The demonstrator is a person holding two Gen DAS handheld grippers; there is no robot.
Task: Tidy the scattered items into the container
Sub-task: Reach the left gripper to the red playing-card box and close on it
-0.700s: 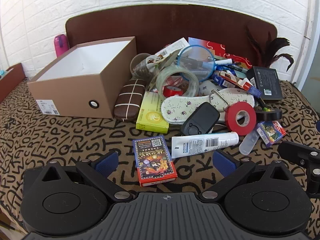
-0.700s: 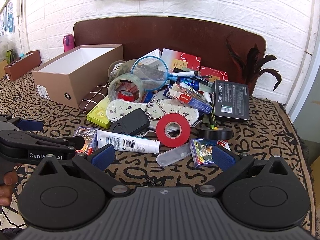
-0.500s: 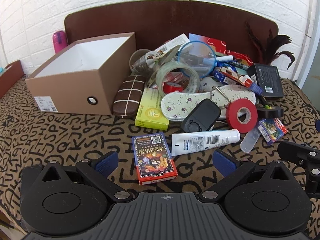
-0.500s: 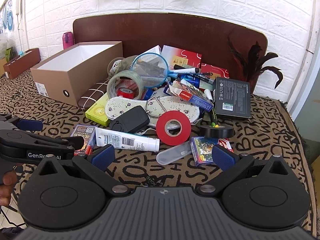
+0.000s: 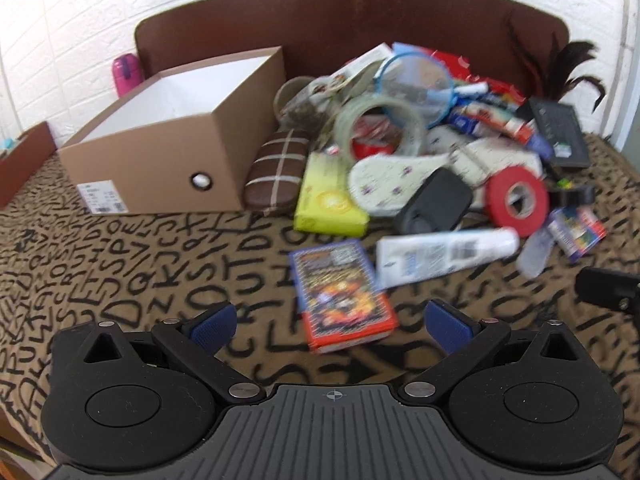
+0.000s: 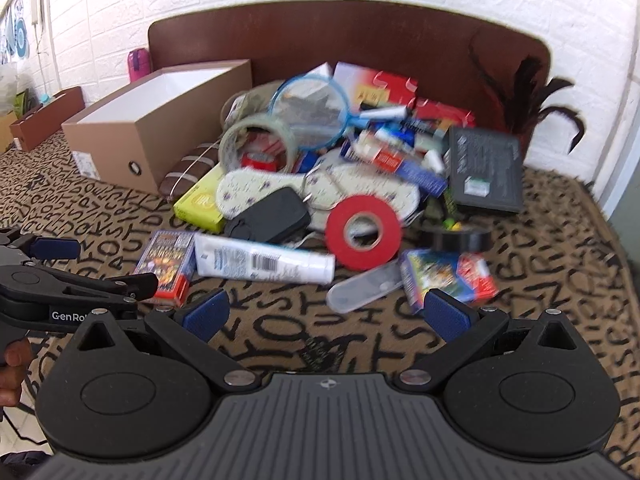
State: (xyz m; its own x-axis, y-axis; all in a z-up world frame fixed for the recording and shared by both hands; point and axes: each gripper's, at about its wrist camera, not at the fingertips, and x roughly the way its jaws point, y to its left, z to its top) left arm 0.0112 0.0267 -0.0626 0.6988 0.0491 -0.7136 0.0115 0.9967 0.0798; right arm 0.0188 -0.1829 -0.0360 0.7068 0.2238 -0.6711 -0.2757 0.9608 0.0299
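An open brown cardboard box (image 5: 160, 168) with a white, empty inside stands at the left; it also shows in the right wrist view (image 6: 160, 128). A pile of loose items lies to its right: a card pack (image 5: 344, 296), a white tube (image 5: 444, 256), a red tape roll (image 5: 516, 200), a black case (image 5: 436, 204), a yellow box (image 5: 328, 200). My left gripper (image 5: 332, 322) is open and empty, just short of the card pack. My right gripper (image 6: 326, 314) is open and empty, in front of the white tube (image 6: 264, 262) and a clear plastic case (image 6: 364, 290).
A letter-patterned cloth (image 5: 120, 264) covers the table. A brown headboard (image 5: 360, 12) and white brick wall stand behind. A black book (image 6: 484, 168), black tape (image 6: 460, 238), clear tape roll (image 6: 256, 140) and blue net (image 6: 312, 108) sit in the pile. A second brown box (image 6: 44, 116) is at far left.
Both grippers have moved forward and a little lower toward the pile; the items look larger and blurred. Both stay open and empty.
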